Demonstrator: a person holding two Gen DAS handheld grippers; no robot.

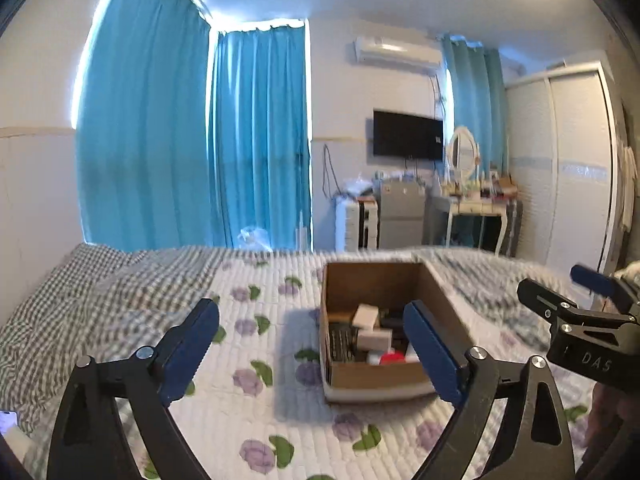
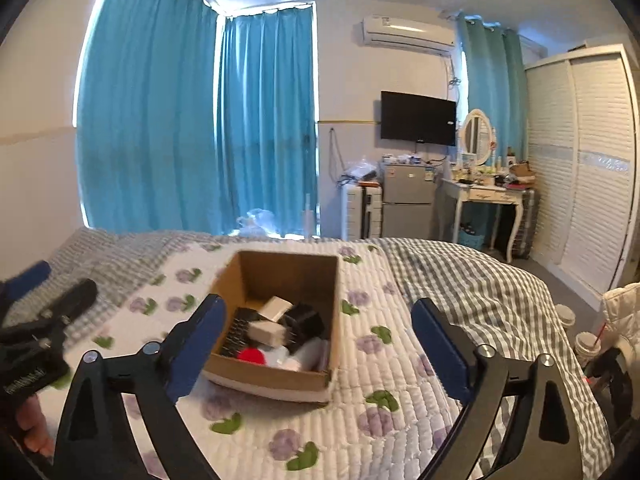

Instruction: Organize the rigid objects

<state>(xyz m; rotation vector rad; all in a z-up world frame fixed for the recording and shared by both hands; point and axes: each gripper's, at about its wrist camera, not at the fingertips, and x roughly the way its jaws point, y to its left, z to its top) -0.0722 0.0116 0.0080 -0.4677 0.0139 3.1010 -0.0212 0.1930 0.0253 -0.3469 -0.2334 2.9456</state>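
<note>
Both my left gripper (image 1: 312, 344) and right gripper (image 2: 318, 344) hang released and empty. Ahead of them the open brown cardboard box (image 2: 280, 380) on the floral quilted bed (image 2: 380, 432) collects small rigid items.

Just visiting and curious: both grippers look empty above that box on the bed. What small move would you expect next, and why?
Probably one hand-held gripper, say the right hand-held gripper, dips toward the cardboard box. Both it and the left hand-held gripper are open and empty, and the small items, such as a white block, lie jumbled in the box.
</note>
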